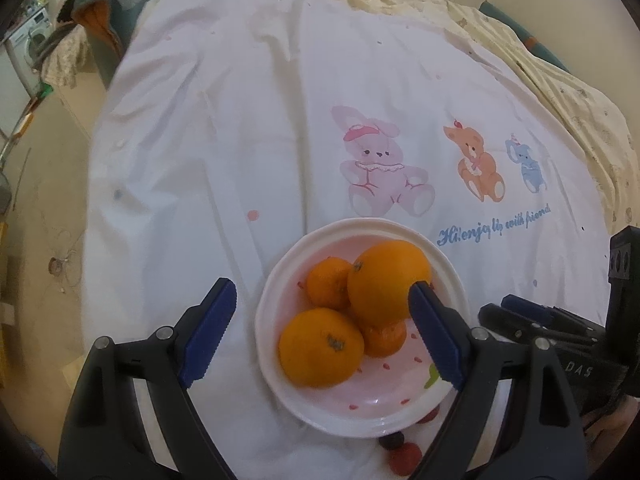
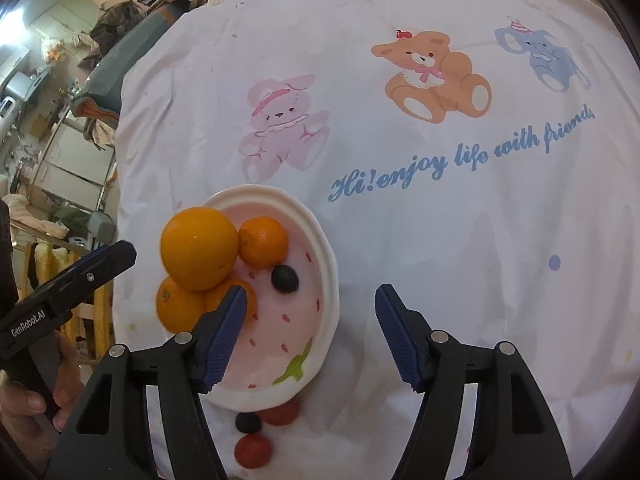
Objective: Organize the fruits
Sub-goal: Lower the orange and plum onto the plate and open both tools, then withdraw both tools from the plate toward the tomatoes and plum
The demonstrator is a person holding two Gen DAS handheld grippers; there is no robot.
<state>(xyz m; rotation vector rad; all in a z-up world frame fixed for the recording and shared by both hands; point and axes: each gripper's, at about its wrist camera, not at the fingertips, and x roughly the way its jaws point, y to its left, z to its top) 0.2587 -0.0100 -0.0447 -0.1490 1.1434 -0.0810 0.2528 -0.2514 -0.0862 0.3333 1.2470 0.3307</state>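
While oranges [image 1: 388, 280] fill the bowl [image 1: 276, 280], both grippers' fingers gape (nothing held), left gripper [image 1: 322, 320], right gripper [image 2: 310, 320].

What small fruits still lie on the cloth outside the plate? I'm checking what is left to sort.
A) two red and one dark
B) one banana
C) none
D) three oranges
A: just outside the near rim of the plate, two red fruits and one dark fruit lie on the cloth; all the oranges are in the plate.
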